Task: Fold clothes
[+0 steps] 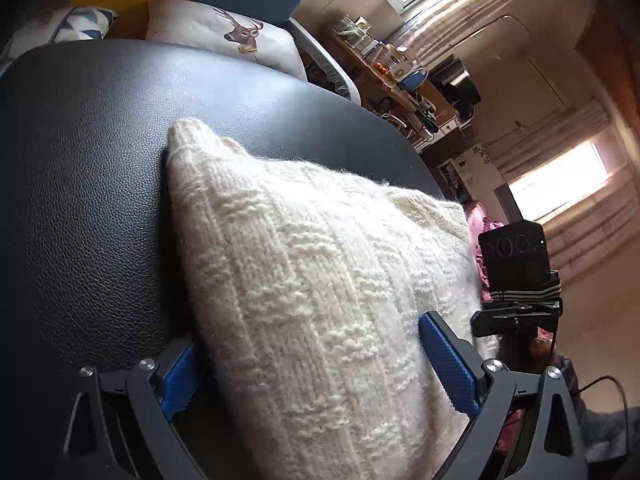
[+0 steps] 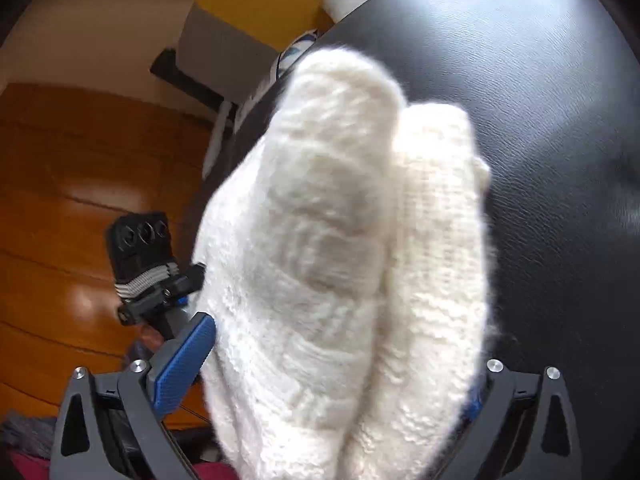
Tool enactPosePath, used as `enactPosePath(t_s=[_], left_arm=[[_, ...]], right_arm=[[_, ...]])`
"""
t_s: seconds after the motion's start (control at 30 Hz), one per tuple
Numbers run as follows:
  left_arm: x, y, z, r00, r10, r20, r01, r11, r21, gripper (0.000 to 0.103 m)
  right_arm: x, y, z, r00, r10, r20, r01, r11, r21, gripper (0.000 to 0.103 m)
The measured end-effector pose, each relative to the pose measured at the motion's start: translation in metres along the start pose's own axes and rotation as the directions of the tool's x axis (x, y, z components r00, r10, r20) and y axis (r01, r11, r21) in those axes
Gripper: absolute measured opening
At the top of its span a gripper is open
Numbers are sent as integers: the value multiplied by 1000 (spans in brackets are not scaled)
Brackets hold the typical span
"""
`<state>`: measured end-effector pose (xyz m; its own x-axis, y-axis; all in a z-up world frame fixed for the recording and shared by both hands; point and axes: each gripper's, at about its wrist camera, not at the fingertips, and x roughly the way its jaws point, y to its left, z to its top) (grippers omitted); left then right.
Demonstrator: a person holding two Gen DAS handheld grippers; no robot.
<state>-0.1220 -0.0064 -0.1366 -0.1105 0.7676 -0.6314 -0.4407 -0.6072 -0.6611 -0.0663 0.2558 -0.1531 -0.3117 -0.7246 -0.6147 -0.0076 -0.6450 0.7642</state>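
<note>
A cream knitted sweater (image 1: 320,260) lies folded on a black leather surface (image 1: 100,160). In the left wrist view my left gripper (image 1: 308,332) is open and straddles the sweater's near end, its blue pads (image 1: 448,364) wide apart. In the right wrist view the sweater (image 2: 340,220) bulges up in two thick rolls and fills the gap of my right gripper (image 2: 340,344). That gripper stands equally wide and open; one blue pad (image 2: 184,364) shows at the left, the other is hidden by the knit. Each view shows the other gripper beside the sweater.
Two printed cushions (image 1: 224,36) sit behind the leather surface. A cluttered wooden shelf (image 1: 392,76) and bright windows lie to the right. Pink cloth (image 1: 480,228) shows beyond the sweater. Wooden floor (image 2: 60,200) runs to the left in the right wrist view.
</note>
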Motion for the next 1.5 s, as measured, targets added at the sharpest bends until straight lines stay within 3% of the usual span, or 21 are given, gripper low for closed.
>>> enactPosePath(t_s=[0.07, 0.2, 0.3, 0.37, 0.5, 0.53, 0.67, 0.87, 0.93, 1.03, 1.13, 1.33, 1.5], left_arm=[[1, -1, 0, 1000, 3, -5, -3, 1000, 20, 100], [2, 1, 4, 999, -8, -31, 8, 1000, 27, 100], [0, -1, 4, 999, 1, -36, 0, 1000, 24, 100], [-1, -2, 2, 1000, -2, -27, 2, 1000, 19, 87], [-2, -8, -4, 1000, -28, 0, 28, 999, 36, 60], [-3, -10, -6, 999, -35, 8, 35, 998, 49, 57], [-1, -15, -10, 999, -35, 23, 34, 998, 55, 56], [2, -21, -13, 999, -18, 46, 16, 999, 50, 56], [1, -18, -15, 998, -24, 54, 22, 999, 31, 56], [2, -22, -16, 998, -7, 63, 5, 1000, 30, 56], [1, -32, -19, 997, -3, 71, -1, 999, 48, 53], [-10, -57, -33, 996, -67, 59, 61, 994, 94, 51], [-10, -91, -39, 991, -129, 24, 124, 981, 151, 51]], right_arm=[[1, 3, -2, 1000, -11, -3, 11, 1000, -2, 103], [-6, -12, -6, 994, 91, 59, -97, 988, 124, 103], [-4, -4, -9, 995, 68, 76, -75, 993, 92, 103], [2, 8, -12, 998, 28, 65, -30, 999, 26, 102], [1, 10, -25, 992, -45, 116, 43, 999, 21, 69], [1, 10, -29, 991, -47, 125, 45, 999, 14, 67], [5, 18, -39, 987, -50, 154, 57, 998, -37, 65], [12, 30, -49, 969, -22, 244, 50, 993, -107, 79], [15, 33, -48, 972, -31, 234, 61, 991, -121, 80], [16, 38, -43, 974, -66, 216, 86, 993, -83, 72], [17, 52, -49, 969, -105, 225, 135, 983, -126, 61], [9, 54, -73, 968, 22, 251, 6, 994, -109, 56], [-9, 50, -92, 942, 137, 306, -111, 989, -102, 56]])
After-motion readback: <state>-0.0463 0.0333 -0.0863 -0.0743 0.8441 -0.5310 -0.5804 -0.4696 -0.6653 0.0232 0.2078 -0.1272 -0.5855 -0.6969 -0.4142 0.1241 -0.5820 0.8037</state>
